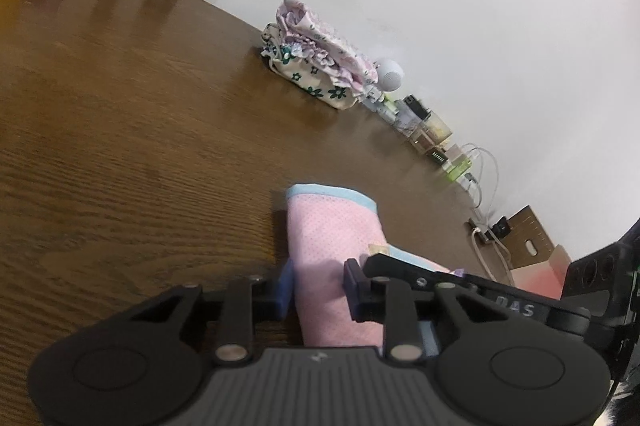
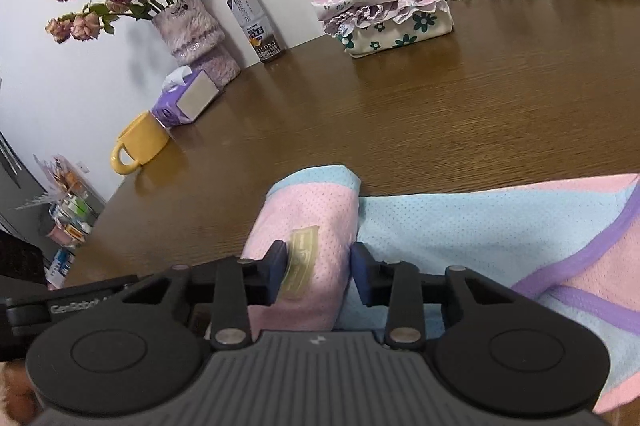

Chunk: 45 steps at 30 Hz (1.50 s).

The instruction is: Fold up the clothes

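Both the left gripper (image 1: 318,292) and the right gripper (image 2: 318,276) have their jaws pinched on the pink garment (image 2: 304,226), apparently to lift its folded edge off the counter (image 2: 440,114).

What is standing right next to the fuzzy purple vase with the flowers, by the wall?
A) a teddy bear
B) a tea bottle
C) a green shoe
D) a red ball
B: in the right wrist view a tea bottle with a dark bottom stands on the table just to the right of the fuzzy purple vase, against the wall.
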Each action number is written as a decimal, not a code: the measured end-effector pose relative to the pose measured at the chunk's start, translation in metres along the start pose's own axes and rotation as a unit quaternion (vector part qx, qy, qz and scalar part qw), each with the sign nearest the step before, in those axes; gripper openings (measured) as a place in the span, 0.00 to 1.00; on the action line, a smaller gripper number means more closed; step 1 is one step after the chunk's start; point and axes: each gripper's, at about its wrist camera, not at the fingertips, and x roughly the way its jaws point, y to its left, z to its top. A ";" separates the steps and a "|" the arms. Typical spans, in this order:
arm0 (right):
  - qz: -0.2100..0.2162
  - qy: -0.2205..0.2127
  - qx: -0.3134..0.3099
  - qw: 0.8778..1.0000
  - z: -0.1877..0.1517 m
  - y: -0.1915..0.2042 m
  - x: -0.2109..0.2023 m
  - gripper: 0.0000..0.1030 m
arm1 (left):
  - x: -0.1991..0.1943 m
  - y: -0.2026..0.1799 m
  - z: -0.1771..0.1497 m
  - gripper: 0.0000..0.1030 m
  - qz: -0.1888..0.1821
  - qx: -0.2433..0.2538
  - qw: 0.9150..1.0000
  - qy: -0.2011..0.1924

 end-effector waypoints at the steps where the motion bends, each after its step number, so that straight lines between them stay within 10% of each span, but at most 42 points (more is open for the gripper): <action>1: 0.002 -0.004 -0.004 1.000 -0.001 0.002 -0.005 0.38 | -0.003 -0.001 -0.001 0.41 -0.001 0.003 1.000 -0.001; 7: -0.020 0.005 -0.053 0.998 -0.012 0.016 -0.016 0.32 | -0.002 -0.006 -0.010 0.25 -0.004 0.032 0.999 0.022; 17: -0.041 -0.025 -0.045 0.998 -0.011 0.009 -0.037 0.37 | 0.002 0.008 -0.003 0.47 0.006 -0.034 0.999 0.010; 27: -0.104 -0.064 0.002 0.993 -0.012 -0.035 -0.065 0.41 | 0.011 0.017 -0.004 0.27 -0.008 -0.107 0.994 0.012; 45: -0.092 -0.061 0.008 0.994 -0.021 -0.052 -0.068 0.44 | -0.012 -0.005 0.019 0.09 0.100 0.117 0.988 0.011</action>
